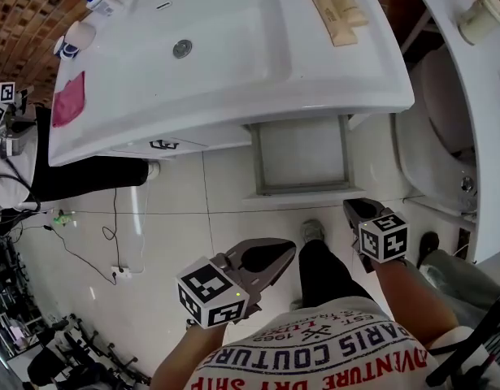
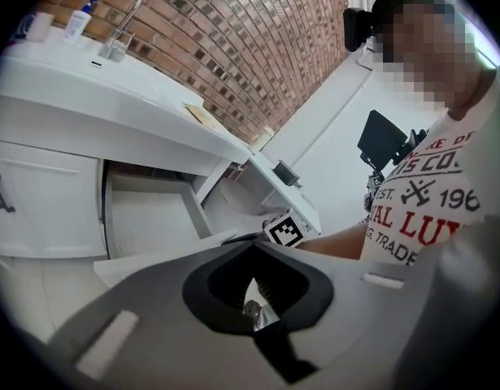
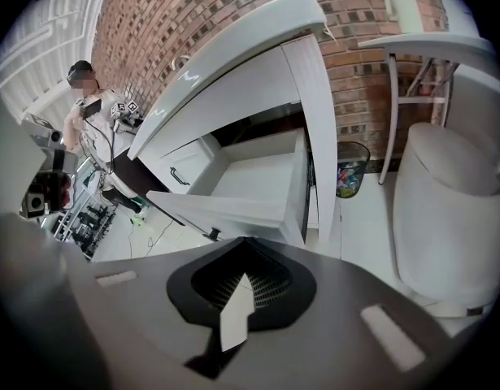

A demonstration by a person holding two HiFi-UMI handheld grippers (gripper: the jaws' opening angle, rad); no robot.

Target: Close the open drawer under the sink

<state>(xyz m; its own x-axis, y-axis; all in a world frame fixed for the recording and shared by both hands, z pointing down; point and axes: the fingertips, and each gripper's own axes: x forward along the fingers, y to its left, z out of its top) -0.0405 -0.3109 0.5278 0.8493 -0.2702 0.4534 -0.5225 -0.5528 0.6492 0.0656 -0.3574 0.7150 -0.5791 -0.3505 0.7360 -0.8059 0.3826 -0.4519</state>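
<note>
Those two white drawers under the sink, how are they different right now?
The open drawer is pulled out, and what shows of its inside is bare; the closed drawer is pushed fully in. From above, the closed drawer shows a black handle, while the open drawer's handle is out of sight. Both are white and sit under the sink.
</note>
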